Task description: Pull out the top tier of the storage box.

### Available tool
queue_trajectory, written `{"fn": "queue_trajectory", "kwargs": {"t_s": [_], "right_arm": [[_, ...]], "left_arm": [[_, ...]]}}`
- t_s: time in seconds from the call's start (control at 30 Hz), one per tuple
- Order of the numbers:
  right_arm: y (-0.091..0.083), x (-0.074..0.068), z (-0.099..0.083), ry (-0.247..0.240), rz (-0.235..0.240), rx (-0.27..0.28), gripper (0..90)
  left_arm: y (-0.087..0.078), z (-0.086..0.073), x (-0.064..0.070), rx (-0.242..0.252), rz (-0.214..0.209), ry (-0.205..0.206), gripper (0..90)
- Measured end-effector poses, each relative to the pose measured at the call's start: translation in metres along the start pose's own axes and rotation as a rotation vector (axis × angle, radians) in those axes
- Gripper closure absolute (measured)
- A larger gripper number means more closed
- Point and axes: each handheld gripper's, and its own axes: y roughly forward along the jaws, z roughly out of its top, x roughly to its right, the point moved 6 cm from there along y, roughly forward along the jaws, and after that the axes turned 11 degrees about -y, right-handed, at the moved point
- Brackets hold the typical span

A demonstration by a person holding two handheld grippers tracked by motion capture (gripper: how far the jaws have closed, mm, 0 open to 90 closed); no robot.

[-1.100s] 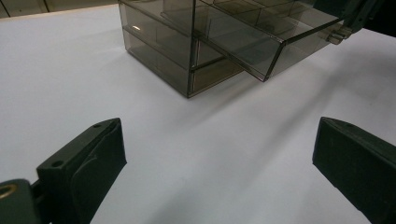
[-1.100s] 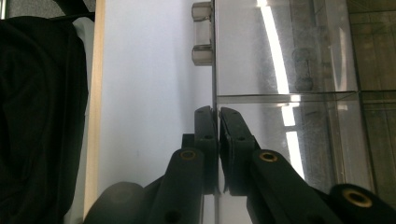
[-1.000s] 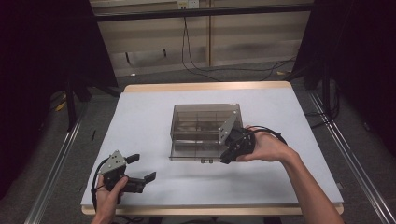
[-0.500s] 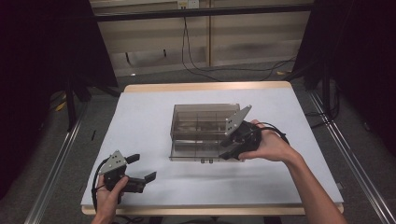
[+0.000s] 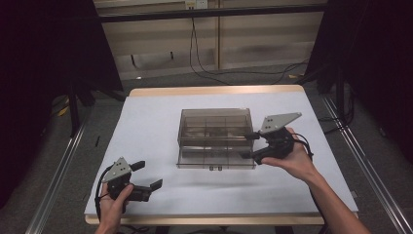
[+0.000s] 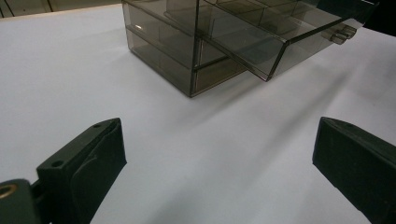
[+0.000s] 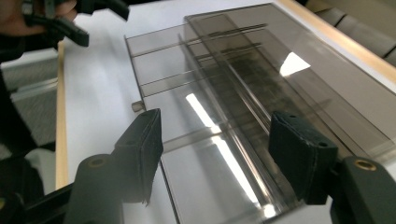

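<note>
While parked wide-jawed at seven o'clock, left gripper [image 5: 146, 177] idle; lifted off the drawer [image 5: 215, 158] of the smoky plastic organizer [image 5: 215, 131] at table [image 5: 146, 117] center, right gripper [image 5: 249, 145] now empty, jaws spread, drawer slid out toward six o'clock, likely opened.

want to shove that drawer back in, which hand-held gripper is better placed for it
Probably the right hand-held gripper: it sits open at the right end of the pulled-out drawer of the plastic box. The left hand-held gripper, also open, is off near the table's front-left corner.
</note>
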Motion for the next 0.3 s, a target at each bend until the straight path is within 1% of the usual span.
{"fn": "queue_trajectory", "kwargs": {"t_s": [0.07,0.1,0.13,0.17,0.2,0.23,0.27,0.3], "right_arm": [[-0.006,-0.002,-0.007,0.03,-0.023,0.034,37.0],[-0.009,-0.002,-0.011,0.04,-0.051,0.047,37.3],[-0.011,-0.005,-0.015,0.056,-0.057,0.053,37.9],[-0.012,-0.007,-0.019,0.057,-0.073,0.068,38.3],[-0.015,-0.009,-0.024,0.072,-0.1,0.074,38.0],[-0.017,-0.01,-0.028,0.078,-0.117,0.083,38.3],[-0.02,-0.012,-0.032,0.088,-0.139,0.099,38.0],[-0.023,-0.013,-0.035,0.099,-0.142,0.114,37.2]], "left_arm": [[0.0,0.0,0.0,-0.001,0.005,0.001,2.5],[0.0,0.0,0.0,0.0,0.002,0.0,2.5],[0.0,0.0,0.0,-0.002,0.005,0.003,2.5],[-0.001,0.0,0.0,-0.007,0.014,0.005,2.5],[-0.001,0.0,0.0,-0.004,0.008,0.004,2.5],[-0.001,0.0,0.0,-0.001,0.002,0.002,2.5],[-0.001,0.0,0.0,-0.003,0.005,0.002,2.5],[0.0,0.0,0.0,0.0,0.001,-0.001,2.5]]}}
